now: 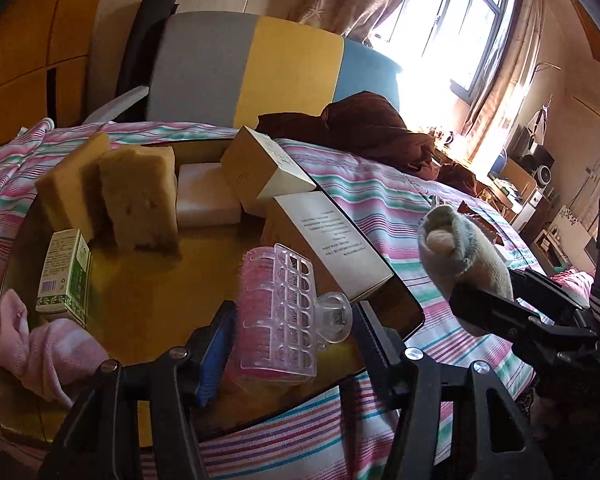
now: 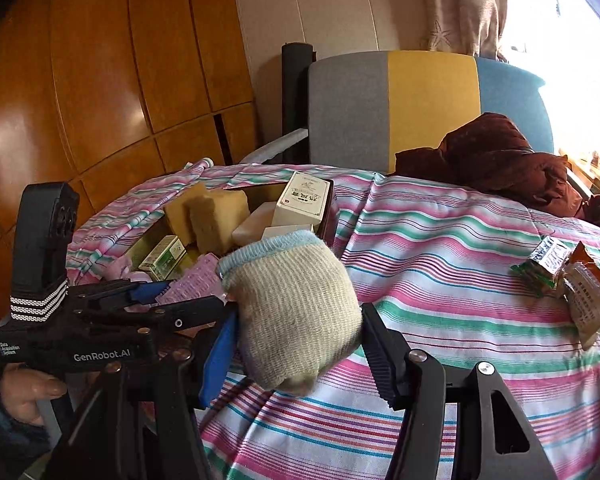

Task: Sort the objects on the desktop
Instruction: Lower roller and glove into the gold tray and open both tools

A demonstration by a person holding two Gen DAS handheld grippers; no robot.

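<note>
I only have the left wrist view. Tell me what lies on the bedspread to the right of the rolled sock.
Observer: Some snack packets lie on the striped bedspread, apart from the sock.
Operator: Report the right gripper's hold on the sock.
Observer: The right gripper has its fingers either side of the sock, which is off the bedspread.
Operator: Say who holds the left gripper.
Observer: A bare hand grips the handle of the left gripper, which has a hair roller between its fingers.
</note>
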